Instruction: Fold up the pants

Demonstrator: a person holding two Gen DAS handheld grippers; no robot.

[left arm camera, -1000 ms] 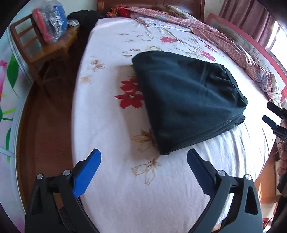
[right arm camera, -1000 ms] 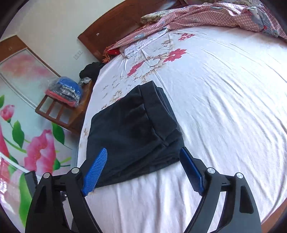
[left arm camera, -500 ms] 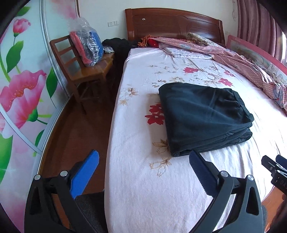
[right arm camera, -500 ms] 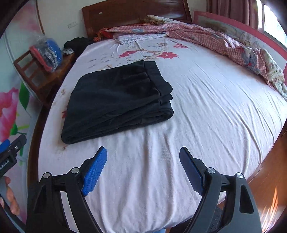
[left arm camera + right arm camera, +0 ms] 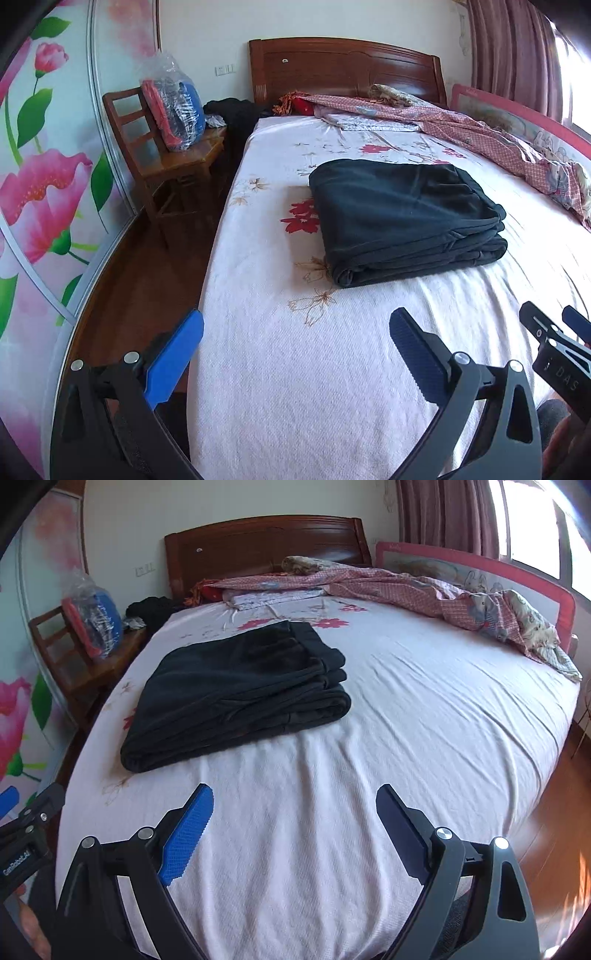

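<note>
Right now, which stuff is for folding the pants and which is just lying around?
For the job:
pants, already folded on the bed
left claw, open and empty
right claw, open and empty, just widened

Just lying around:
checked blanket
chair
plastic bag on the chair
dark clothes beside the bed

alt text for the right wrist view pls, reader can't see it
Dark pants, folded into a stack, lie on a floral white bed sheet. The right claw, open and empty, hovers over bare sheet short of them; a rumpled pink blanket lies near the headboard.
</note>
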